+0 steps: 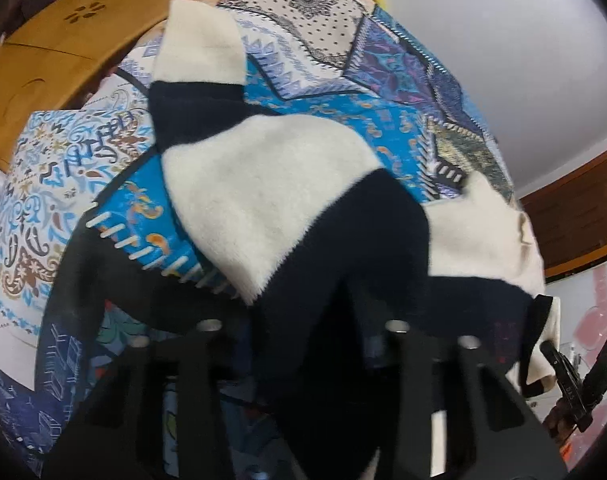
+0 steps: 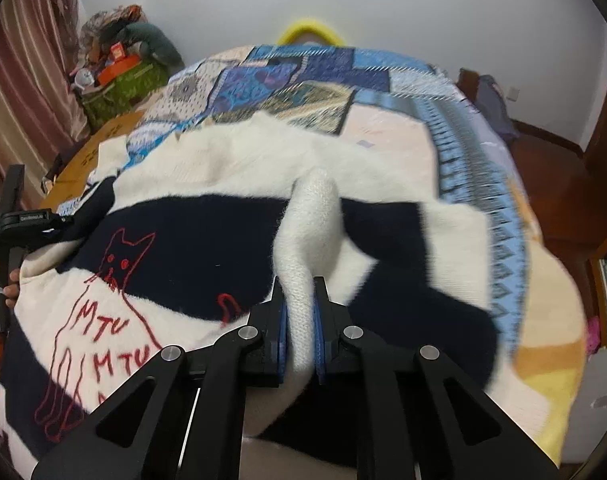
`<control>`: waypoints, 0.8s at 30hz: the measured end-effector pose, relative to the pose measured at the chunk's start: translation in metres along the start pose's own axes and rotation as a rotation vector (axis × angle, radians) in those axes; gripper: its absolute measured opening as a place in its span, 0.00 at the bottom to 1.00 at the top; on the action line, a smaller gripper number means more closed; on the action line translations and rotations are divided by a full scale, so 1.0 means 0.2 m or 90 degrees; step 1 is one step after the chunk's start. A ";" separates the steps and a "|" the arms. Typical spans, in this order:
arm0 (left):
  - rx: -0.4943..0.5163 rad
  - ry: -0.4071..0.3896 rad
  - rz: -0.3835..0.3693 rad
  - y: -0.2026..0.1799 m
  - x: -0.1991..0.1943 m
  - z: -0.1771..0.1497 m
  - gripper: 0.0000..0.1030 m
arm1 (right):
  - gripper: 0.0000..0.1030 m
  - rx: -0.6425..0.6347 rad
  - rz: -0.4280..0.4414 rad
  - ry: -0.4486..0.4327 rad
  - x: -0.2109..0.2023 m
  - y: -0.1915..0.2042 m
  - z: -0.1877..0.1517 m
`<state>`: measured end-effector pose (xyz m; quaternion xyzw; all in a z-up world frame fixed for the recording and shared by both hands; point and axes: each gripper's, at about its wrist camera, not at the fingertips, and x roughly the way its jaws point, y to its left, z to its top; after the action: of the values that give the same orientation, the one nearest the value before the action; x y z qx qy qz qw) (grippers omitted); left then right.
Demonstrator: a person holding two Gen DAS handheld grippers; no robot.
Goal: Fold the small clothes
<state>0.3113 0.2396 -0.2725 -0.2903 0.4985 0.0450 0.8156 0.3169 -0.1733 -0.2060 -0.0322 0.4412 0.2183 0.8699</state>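
Right wrist view: the right gripper (image 2: 301,312) is clamped on a raised fold of the cream knit of the sweater (image 2: 207,216), the blue pads pressing the fabric from both sides so that a ridge of it stands up between the black fingers (image 2: 277,300). The sweater is a soft knit in broad cream and navy bands, with a red outline drawing of a cat (image 2: 115,264) and red letters "MTU" stitched on its front. It lies spread across the bed (image 2: 483,128), which is covered by a patchwork quilt in blue, cream and purple prints; the garment fills the near half of the bed, reaching towards its left edge.

At that left edge the left gripper (image 2: 27,220) shows as a black frame, with a hand (image 2: 11,284) on it touching the sweater's edge.

Left wrist view: the sweater is bunched and draped over the left gripper's own fingers, navy fabric hiding the tips, so whether those jaws are clamped on the cloth cannot be told.

Beyond the bed's far left corner a green box (image 2: 123,84) holds orange and red items, heaped and too blurred to identify.
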 end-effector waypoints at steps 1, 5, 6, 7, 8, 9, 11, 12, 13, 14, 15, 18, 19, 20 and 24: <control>0.010 -0.003 0.008 -0.02 -0.01 0.00 0.26 | 0.09 0.002 -0.007 -0.007 -0.03 -0.02 0.00; 0.060 -0.030 0.040 -0.09 -0.10 0.03 0.09 | 0.09 0.017 -0.037 -0.028 -0.17 -0.14 0.00; 0.076 -0.047 0.037 -0.13 -0.14 0.03 0.09 | 0.09 0.020 -0.048 -0.032 -0.20 -0.18 0.00; 0.089 -0.058 0.038 -0.16 -0.18 0.03 0.09 | 0.09 0.025 -0.060 -0.035 -0.24 -0.21 -0.01; 0.104 -0.070 0.041 -0.20 -0.21 0.04 0.09 | 0.09 0.030 -0.068 -0.036 -0.26 -0.24 -0.01; 0.131 -0.088 0.040 -0.27 -0.27 0.03 0.09 | 0.09 0.036 -0.079 -0.035 -0.28 -0.28 -0.02; 0.170 -0.106 0.030 -0.38 -0.35 0.01 0.09 | 0.09 0.040 -0.103 -0.031 -0.32 -0.34 -0.04; 0.187 -0.108 0.025 -0.43 -0.37 0.00 0.09 | 0.09 0.043 -0.112 -0.027 -0.33 -0.36 -0.05; 0.203 -0.111 0.020 -0.48 -0.38 -0.02 0.09 | 0.09 0.046 -0.118 -0.023 -0.34 -0.37 -0.06; 0.223 -0.111 0.017 -0.54 -0.40 -0.04 0.09 | 0.09 0.050 -0.126 -0.018 -0.34 -0.40 -0.08; 0.232 -0.107 0.015 -0.57 -0.40 -0.06 0.09 | 0.09 0.051 -0.133 -0.014 -0.35 -0.42 -0.09; 0.260 -0.081 0.008 -0.68 -0.33 -0.14 0.09 | 0.09 0.058 -0.143 0.004 -0.36 -0.46 -0.12; 0.267 -0.074 0.014 -0.70 -0.30 -0.16 0.09 | 0.10 0.059 -0.143 0.007 -0.37 -0.47 -0.13; 0.274 -0.066 0.022 -0.71 -0.28 -0.19 0.09 | 0.11 0.063 -0.141 0.007 -0.38 -0.48 -0.14; 0.285 -0.028 0.047 -0.72 -0.13 -0.29 0.09 | 0.15 0.061 -0.132 -0.010 -0.48 -0.45 -0.15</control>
<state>0.3061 0.0956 -0.2082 -0.0831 0.4885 -0.0307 0.8680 0.2818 -0.2959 -0.1624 -0.0344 0.4382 0.1060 0.8919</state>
